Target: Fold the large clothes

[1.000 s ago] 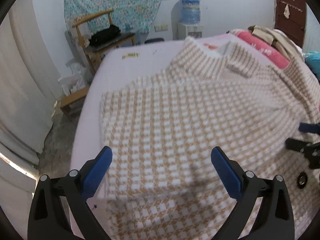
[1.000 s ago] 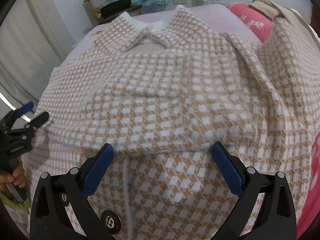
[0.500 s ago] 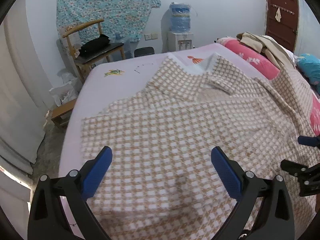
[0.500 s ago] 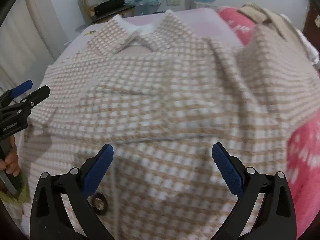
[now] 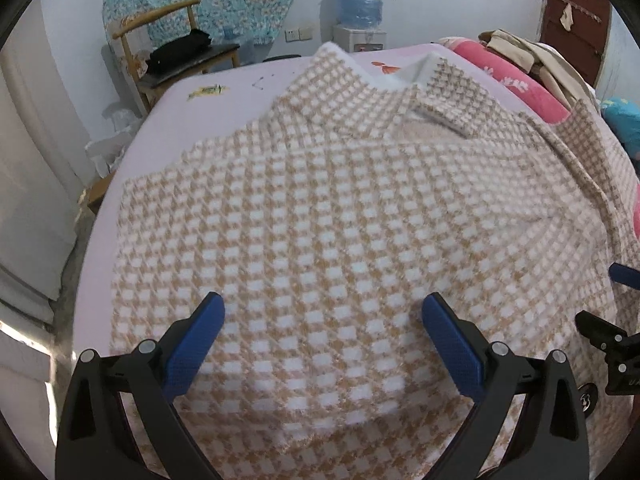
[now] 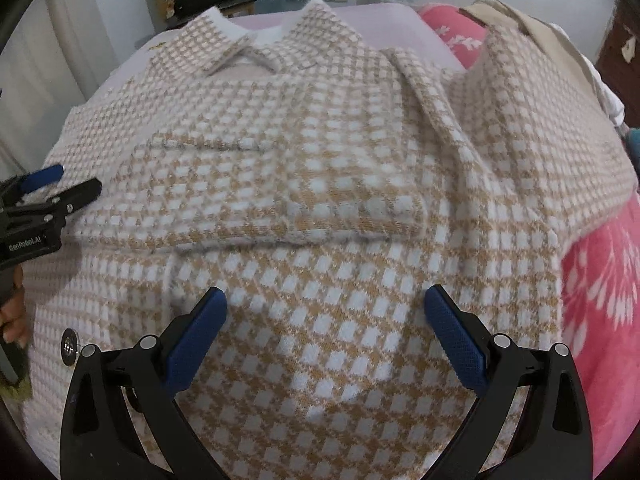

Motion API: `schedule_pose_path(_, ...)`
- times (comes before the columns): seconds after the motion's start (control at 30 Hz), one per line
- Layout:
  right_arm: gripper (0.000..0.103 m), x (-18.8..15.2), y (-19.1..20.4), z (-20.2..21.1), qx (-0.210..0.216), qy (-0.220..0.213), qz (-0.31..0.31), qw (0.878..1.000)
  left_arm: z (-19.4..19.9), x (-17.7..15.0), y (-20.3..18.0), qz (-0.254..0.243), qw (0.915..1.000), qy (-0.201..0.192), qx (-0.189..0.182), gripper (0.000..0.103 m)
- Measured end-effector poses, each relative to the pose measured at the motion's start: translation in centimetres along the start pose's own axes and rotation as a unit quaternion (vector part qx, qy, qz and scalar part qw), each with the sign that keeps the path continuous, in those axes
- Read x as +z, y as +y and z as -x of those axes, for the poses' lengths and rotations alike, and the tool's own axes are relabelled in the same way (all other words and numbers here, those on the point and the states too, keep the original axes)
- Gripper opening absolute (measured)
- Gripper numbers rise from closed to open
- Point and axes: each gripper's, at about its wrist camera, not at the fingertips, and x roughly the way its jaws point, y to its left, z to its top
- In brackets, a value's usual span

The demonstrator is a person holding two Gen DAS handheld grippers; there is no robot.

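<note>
coat: tan-and-white checked knit coat [image 6: 320, 184], spread flat on the bed [image 5: 224, 96], collar [image 6: 256, 46] at the far end, covers most of the mattress
coat sleeve: one sleeve folded across the coat's middle, cuff [image 6: 360, 216] lying on the front panel; other side of the coat drapes up over the pink pillow [image 6: 452, 32]
coat button: dark round button [image 6: 69, 347] on the near edge of the coat, left in the right wrist view
left claw: left claw [image 5: 323, 340] low over the near part of the coat, blue pads [image 5: 196, 344] wide apart, nothing between them
right claw: right claw [image 6: 326, 330] over the coat's lower front, just nearer than the folded cuff, pads [image 6: 454, 334] apart, holding nothing
beside coat: pink blanket [image 6: 600, 300] at the coat's right edge
beyond coat: wooden chair [image 5: 176, 52] with black item past the collar end, water dispenser [image 5: 360, 12] by the wall, brown door [image 5: 576, 12] far right
</note>
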Motion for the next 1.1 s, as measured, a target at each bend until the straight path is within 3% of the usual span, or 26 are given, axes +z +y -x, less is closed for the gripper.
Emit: schedule_pose_path(1.1,0.095,0.02,-0.12,-0.22,-0.001,0.007,0.003,1.0,-0.32,0.14,0.07,0.005,0.9999,0.01,0.001,0.098)
